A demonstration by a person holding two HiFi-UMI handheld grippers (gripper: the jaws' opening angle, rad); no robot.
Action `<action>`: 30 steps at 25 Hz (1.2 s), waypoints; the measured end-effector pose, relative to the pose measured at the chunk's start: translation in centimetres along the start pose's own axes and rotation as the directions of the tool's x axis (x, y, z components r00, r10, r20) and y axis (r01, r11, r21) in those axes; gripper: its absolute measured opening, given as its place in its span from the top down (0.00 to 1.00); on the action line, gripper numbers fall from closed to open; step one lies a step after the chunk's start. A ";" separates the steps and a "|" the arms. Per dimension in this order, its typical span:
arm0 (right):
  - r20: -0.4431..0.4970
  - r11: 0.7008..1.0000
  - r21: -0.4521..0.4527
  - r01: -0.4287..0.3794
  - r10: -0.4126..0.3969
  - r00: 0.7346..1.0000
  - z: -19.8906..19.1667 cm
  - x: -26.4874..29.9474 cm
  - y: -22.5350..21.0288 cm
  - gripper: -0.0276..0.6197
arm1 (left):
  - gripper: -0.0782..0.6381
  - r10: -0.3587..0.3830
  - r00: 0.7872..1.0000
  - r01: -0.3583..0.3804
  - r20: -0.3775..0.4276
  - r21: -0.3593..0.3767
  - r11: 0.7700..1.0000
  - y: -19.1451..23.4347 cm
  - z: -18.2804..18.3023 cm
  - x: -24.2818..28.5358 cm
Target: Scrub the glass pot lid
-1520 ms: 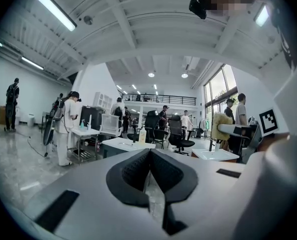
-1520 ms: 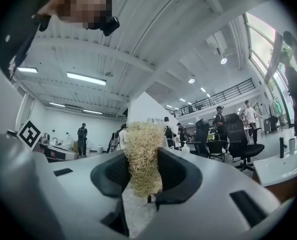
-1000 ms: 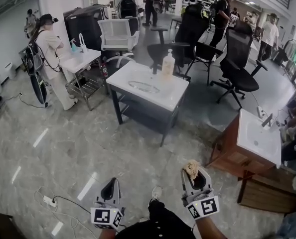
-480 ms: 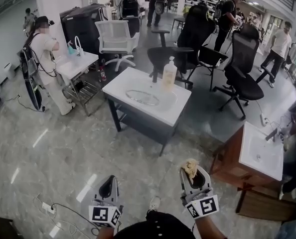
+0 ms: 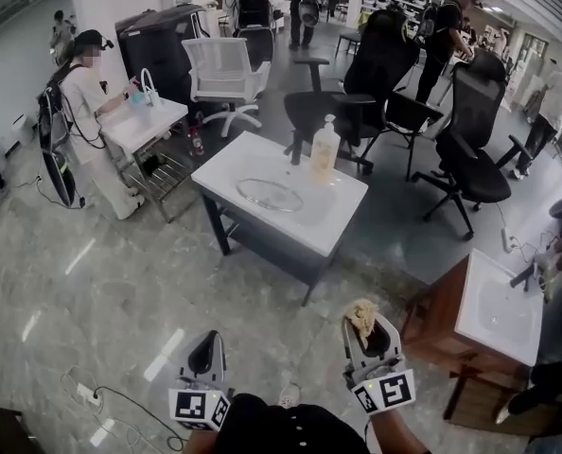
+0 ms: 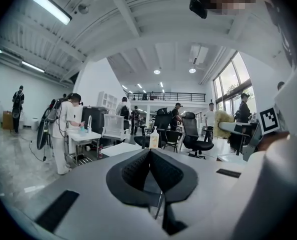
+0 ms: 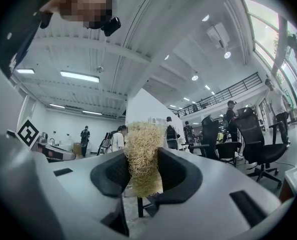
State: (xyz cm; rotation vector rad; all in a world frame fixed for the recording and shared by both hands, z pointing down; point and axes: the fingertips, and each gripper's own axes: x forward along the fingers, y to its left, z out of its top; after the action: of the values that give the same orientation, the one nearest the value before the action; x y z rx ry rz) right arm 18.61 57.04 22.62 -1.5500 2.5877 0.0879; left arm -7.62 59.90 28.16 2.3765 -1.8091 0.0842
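The glass pot lid lies flat on a white sink table a few steps ahead of me, with a soap bottle standing behind it. Both grippers are held low, well short of the table. My left gripper is shut with nothing between its jaws; in the left gripper view the soap bottle shows far beyond the tips. My right gripper is shut on a tan loofah scrubber, and in the right gripper view the scrubber sticks up above the jaws.
A person in white stands at a small sink stand on the left. Office chairs and several people fill the back. A wooden vanity with a basin is at the right. A power strip and cable lie on the floor.
The white table and lid have come slightly nearer in the head view. People at the back have walked on. Both grippers keep their places and grips.
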 end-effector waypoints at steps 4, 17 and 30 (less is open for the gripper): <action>-0.002 1.000 0.007 -0.007 0.007 1.000 -0.7 1.3 -1.1 0.73 | 0.85 0.005 1.000 -0.005 -0.011 0.000 1.000 0.1 -0.5 1.3; -0.015 1.000 -0.002 -0.002 0.002 1.000 -2.9 8.1 -3.2 0.73 | 0.85 -0.019 1.000 0.018 -0.017 -0.013 1.000 3.5 -0.6 9.0; -0.039 0.999 -0.021 0.041 -0.041 0.998 -5.5 22.5 -7.6 0.73 | 0.85 -0.070 0.997 0.070 -0.025 -0.012 0.997 10.7 1.4 23.3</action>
State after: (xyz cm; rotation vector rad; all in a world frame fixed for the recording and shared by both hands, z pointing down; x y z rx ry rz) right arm 14.34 33.19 25.09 -1.6271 2.5912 0.0806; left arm -11.68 34.67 30.96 2.4169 -1.7085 0.0953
